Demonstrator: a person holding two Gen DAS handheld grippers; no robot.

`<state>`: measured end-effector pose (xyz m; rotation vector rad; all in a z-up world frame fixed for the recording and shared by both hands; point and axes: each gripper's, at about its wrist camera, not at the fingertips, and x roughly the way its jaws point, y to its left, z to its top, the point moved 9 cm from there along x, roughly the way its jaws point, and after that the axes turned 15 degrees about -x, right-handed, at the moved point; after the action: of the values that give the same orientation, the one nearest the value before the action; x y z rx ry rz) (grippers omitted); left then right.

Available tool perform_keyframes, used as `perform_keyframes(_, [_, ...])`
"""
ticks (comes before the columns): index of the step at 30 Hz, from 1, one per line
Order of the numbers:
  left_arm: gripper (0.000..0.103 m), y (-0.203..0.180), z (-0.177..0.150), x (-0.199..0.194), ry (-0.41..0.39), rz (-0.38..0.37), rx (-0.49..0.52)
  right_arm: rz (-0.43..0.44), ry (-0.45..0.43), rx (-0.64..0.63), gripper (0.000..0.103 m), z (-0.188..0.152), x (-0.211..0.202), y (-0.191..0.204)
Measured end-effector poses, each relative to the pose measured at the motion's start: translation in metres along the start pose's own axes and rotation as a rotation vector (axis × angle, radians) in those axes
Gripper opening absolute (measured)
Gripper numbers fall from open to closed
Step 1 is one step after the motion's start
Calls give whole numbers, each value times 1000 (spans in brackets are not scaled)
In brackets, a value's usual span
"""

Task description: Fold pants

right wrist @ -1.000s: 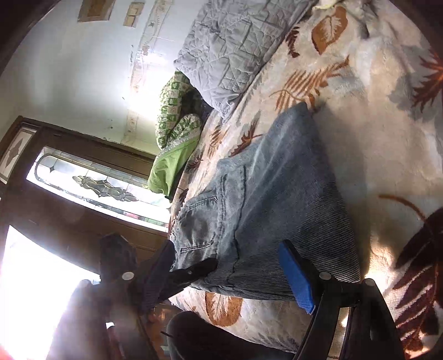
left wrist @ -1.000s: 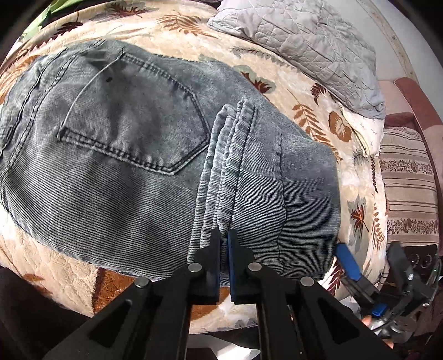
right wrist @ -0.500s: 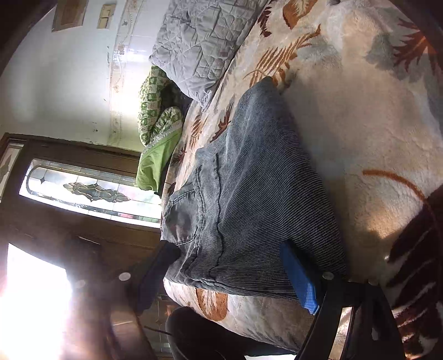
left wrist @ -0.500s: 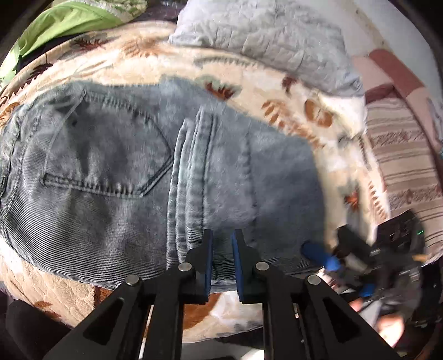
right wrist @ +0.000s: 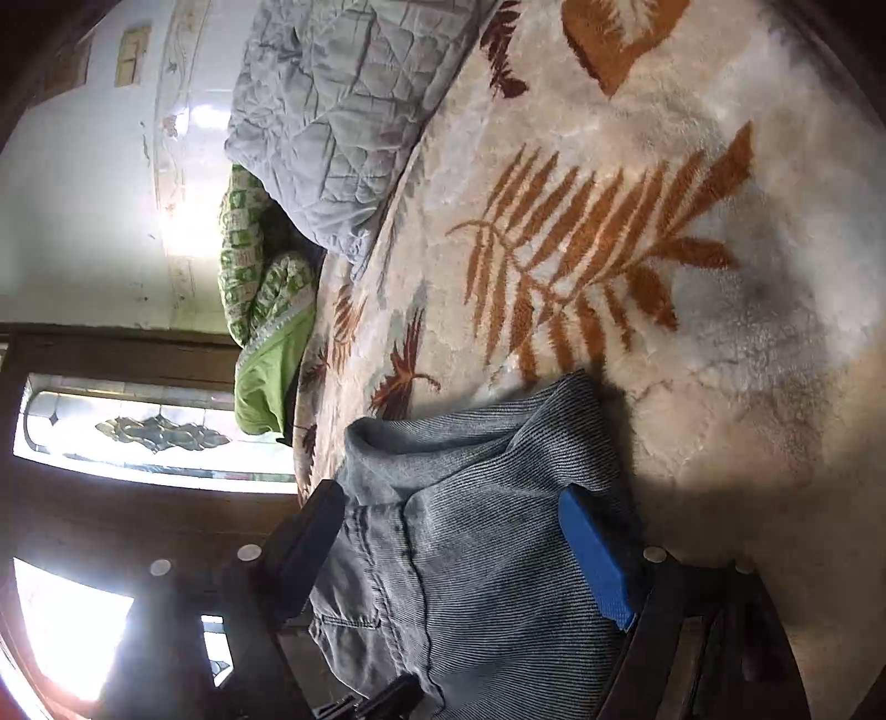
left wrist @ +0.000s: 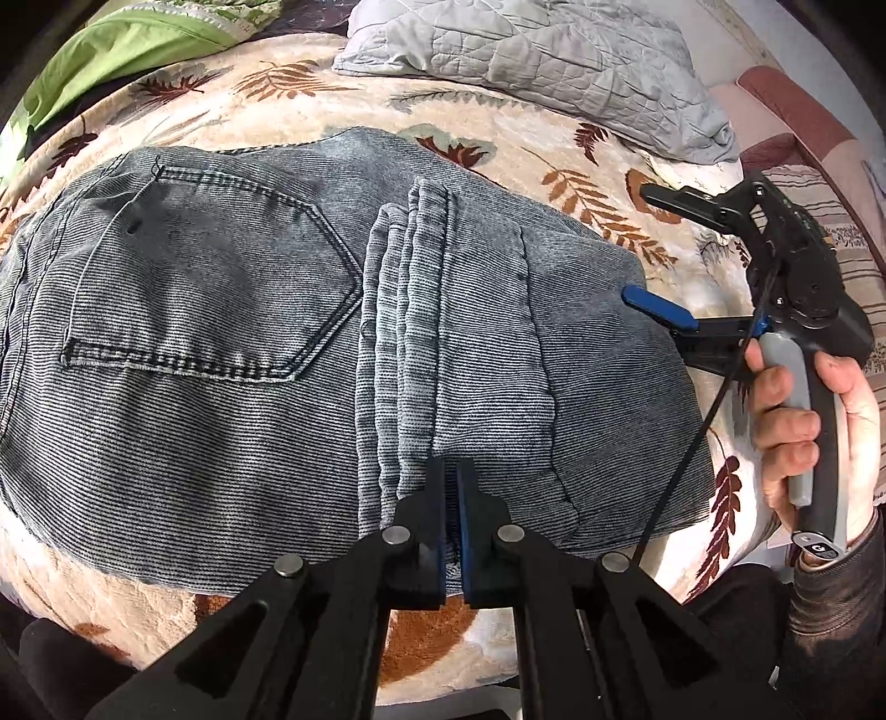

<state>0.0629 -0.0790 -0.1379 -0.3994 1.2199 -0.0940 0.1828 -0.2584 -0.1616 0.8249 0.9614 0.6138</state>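
Observation:
The grey-blue corduroy pants [left wrist: 232,343] lie folded on the leaf-print blanket [left wrist: 498,138], back pocket up at the left, leg hems stacked across the middle. My left gripper [left wrist: 451,482] is at the near edge of the pants by the stacked hems, its jaws almost together with a thin gap; whether it pinches cloth I cannot tell. My right gripper [left wrist: 648,249] is open at the right folded edge of the pants, one finger above it and the blue pad at the cloth. In the right wrist view the pants [right wrist: 487,554] lie between its open fingers [right wrist: 595,559].
A grey quilted pillow [left wrist: 554,61] lies at the back of the bed. A green cover [left wrist: 138,44] is at the back left. A striped cushion [left wrist: 847,232] is at the right. A wooden door with a glass pane [right wrist: 127,432] is beyond the bed.
My left gripper's jaws opened slightly half a second ago and have closed to a thin gap. My right gripper moved up along the right folded edge, now straddling it.

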Motion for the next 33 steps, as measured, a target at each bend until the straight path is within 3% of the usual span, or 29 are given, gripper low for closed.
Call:
perform_keyframes(2, [5, 1, 1, 0, -1, -5, 0, -31, -7, -67, 83, -2, -13, 18])
perform_keyframes(6, [5, 4, -1, -2, -8, -16, -4, 20, 3, -153, 83, -40, -42, 52])
perform_keyframes(8, [5, 4, -1, -2, -7, -18, -6, 16, 29, -142, 83, -68, -46, 48])
perform_keyframes(10, [5, 3, -1, -3, 1, -12, -3, -60, 136, -125, 83, -97, -32, 23])
perform_keyframes(12, [5, -1, 1, -10, 6, -20, -12, -8, 81, -89, 83, -98, -36, 16])
perform_keyframes(14, [22, -7, 6, -25, -40, -40, -10, -6, 66, -58, 83, -94, -46, 20])
perform_keyframes(16, [50, -11, 8, -32, -89, -34, 26, 0, 36, -114, 83, -94, -54, 36])
perform_keyframes(18, [53, -4, 2, -16, -65, 38, 51, 36, 49, -149, 83, -104, -54, 45])
perform_keyframes(19, [53, 3, -2, 0, -17, 70, 41, -2, 64, -156, 84, -111, -50, 38])
perform_keyframes(20, [54, 5, -1, 4, -48, 72, 47, -49, 92, -144, 83, -118, -41, 23])
perform_keyframes(21, [55, 3, -1, 1, -72, 77, 71, -18, 78, -120, 83, -120, -38, 17])
perform_keyframes(23, [55, 0, -1, -8, -71, 67, 66, 2, 58, -78, 83, -115, -47, 21])
perform_keyframes(26, [55, -5, 5, -22, -112, 6, 51, -26, 48, -160, 83, -96, -57, 40])
perform_keyframes(28, [59, -4, 6, -18, -112, 18, 61, -7, 33, -178, 83, -76, -57, 53])
perform_keyframes(30, [59, 3, 1, 1, -48, 74, 63, -10, 6, -204, 83, -50, -54, 60])
perform_keyframes(33, [61, 2, -1, 0, -84, 74, 94, -38, -28, -189, 83, -9, -34, 48])
